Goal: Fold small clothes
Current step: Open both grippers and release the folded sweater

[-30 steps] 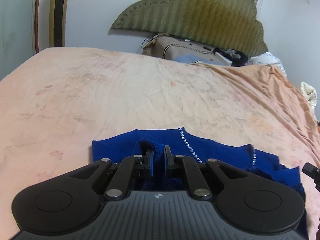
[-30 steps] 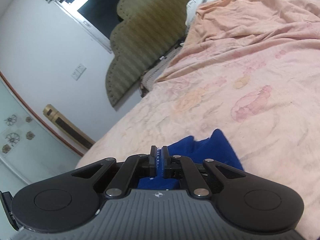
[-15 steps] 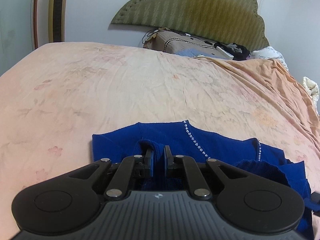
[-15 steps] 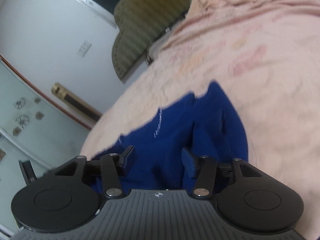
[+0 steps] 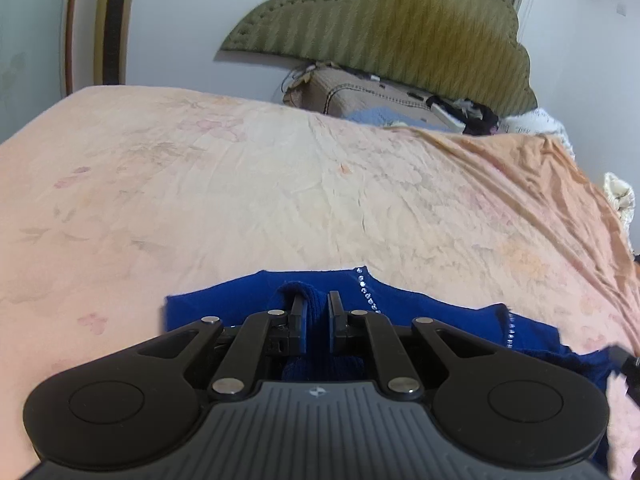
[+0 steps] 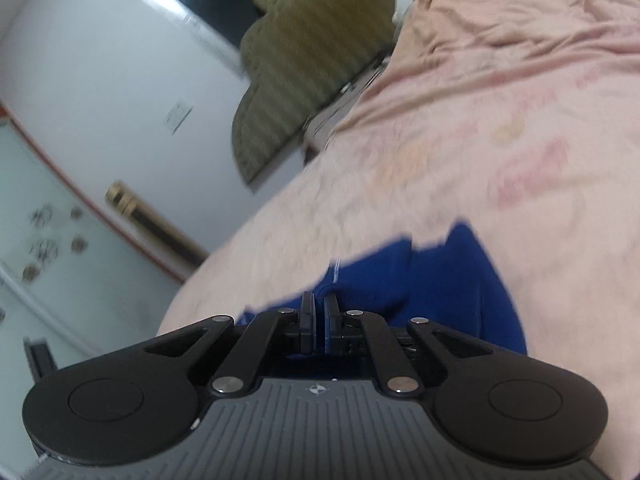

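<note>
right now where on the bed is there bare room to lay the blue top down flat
The bedsheet lies bare between the blue garment and the green headboard, widest toward the left edge. It is crowded at the head end: a box with clutter sits there. The left gripper pinches the garment; the right gripper is shut at its edge, grip unclear.

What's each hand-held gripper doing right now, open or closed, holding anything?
Left hand-held gripper: closed on the blue garment.
Right hand-held gripper: closed, apparently pinching it too.
</note>
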Tool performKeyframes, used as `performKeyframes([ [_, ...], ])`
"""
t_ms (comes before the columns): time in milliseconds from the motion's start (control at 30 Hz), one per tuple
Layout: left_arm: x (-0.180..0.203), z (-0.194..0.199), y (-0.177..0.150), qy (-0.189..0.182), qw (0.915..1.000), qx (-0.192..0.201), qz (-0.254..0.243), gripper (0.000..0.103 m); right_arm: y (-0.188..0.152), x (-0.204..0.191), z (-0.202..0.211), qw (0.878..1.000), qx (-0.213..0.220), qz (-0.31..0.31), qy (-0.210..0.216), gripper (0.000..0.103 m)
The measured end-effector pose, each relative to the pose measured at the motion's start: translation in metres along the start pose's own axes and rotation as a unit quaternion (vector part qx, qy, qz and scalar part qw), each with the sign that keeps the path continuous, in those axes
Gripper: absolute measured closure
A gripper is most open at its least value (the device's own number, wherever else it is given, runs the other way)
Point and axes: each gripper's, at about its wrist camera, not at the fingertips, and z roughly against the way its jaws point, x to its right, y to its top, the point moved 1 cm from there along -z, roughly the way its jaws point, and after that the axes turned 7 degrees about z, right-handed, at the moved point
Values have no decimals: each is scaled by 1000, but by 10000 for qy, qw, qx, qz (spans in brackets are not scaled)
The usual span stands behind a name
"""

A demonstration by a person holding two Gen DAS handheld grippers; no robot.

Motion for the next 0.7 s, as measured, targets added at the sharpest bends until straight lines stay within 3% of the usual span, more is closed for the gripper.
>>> performKeyframes([
  [67, -3, -15, -1, 167, 9998, -106, 93, 93, 11, 10, -14, 9995, 102, -285, -40, 94],
  [133, -6, -21, -1, 172, 9995, -192, 164, 93, 16, 22, -32, 9987, 121, -432, -255, 87],
  [233, -14, -11, 0, 146, 9997, -42, 180, 86, 17, 24, -42, 9950, 250, -260, -927, 79],
  [333, -24, 1, 8, 569, 9977, 297, 201, 55, 12, 8, -28, 9942, 562, 178, -904, 70],
  [367, -29, 5, 12, 641, 9968, 394, 278, 40, 11, 0, -25, 9942, 575, 392, -821, 66],
  [400, -33, 9, 15, 670, 9957, 501, 395, 36, 9, -9, -27, 9941, 487, 644, -719, 60],
  [467, -39, 15, 18, 647, 9948, 558, 557, 36, 3, -26, -43, 9922, -80, 1142, -487, 48],
  [533, -40, 18, 17, 613, 9954, 459, 568, 36, -5, -32, -61, 9875, -451, 1344, -685, 49],
  [633, -39, 20, 5, 627, 9972, 309, 267, 36, -1, -20, -69, 9830, -313, 1318, -1239, 49],
  [700, -37, 20, -2, 601, 9978, 262, 0, 36, 8, -10, -70, 9824, -338, 1287, -1311, 49],
])
